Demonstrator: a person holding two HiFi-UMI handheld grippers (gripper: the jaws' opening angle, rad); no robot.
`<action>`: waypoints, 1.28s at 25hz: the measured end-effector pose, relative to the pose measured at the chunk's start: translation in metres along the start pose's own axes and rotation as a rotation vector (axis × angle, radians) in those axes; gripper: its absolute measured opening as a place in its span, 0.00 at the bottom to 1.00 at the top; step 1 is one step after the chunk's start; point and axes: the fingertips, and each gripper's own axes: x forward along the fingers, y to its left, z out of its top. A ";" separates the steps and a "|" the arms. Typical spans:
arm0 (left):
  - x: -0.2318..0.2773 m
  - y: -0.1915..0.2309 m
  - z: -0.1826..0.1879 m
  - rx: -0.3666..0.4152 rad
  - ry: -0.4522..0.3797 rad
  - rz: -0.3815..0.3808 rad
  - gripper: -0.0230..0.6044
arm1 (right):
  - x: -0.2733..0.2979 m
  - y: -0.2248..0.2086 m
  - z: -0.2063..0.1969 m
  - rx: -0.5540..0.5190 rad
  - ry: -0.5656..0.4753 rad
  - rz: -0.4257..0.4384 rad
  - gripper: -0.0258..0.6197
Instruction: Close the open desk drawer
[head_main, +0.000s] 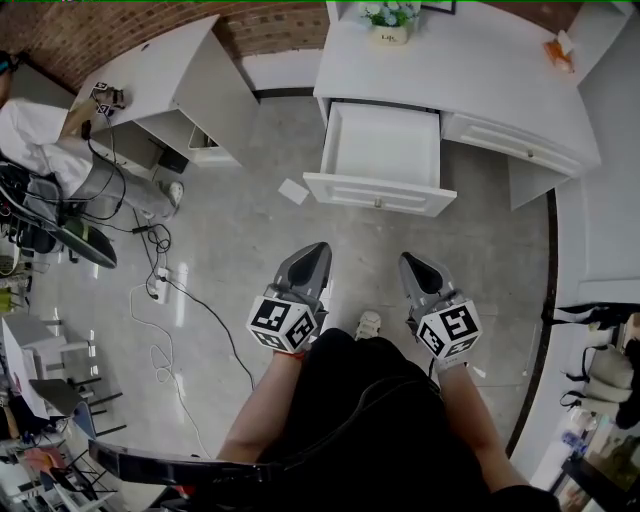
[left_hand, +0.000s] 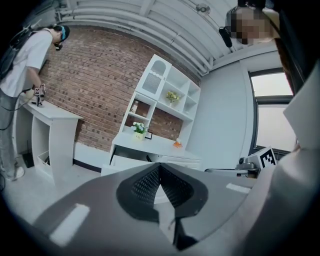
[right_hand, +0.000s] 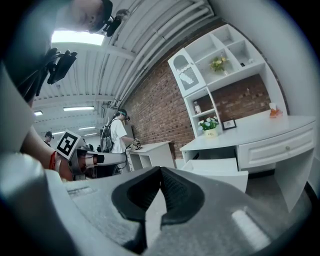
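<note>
Okay, the drawer (head_main: 385, 150) is pulled right out from the bench's (head_main: 480, 70) front edge, towards its left end, and it looks empty. Its front panel (head_main: 345, 188) faces me, with a small knob (head_main: 378, 203) at the middle. The left tongs (head_main: 319, 250) and right tongs (head_main: 408, 259) hover over the floor, well short of the panel and touching nothing. Both are pinched together at the tips with nothing between them.

My read is that this is the approach and the push hasn't begun.
- **Grip:** none is needed. Keep the tongs together and use them as blunt pushers.
- **Contact:** land one on each side of the knob at the same height, so the load is even and the drawer doesn't rack on its runners.
- **Direction:** push straight along the drawer's sides towards the bench's back edge, not downward. A drawer this far out likely sags under vertical load.
- **Risk:** a single off-centre push would probably skew it and jam it.
- **Finish:** ease off near the end so the panel seats flush with the closed drawer (head_main: 510, 140) to its right and doesn't bounce back. A slam could rock the flower pot (head_main: 388, 20) at the bench's back edge.
</note>
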 end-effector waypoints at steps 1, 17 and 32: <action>0.003 0.000 0.000 0.000 0.002 -0.001 0.04 | 0.001 -0.002 0.000 0.000 0.002 -0.001 0.04; 0.036 0.023 -0.022 -0.037 0.077 -0.006 0.04 | 0.029 -0.032 -0.014 0.050 0.041 -0.058 0.04; 0.109 0.059 -0.039 -0.023 0.191 -0.072 0.04 | 0.072 -0.083 -0.032 0.085 0.123 -0.201 0.04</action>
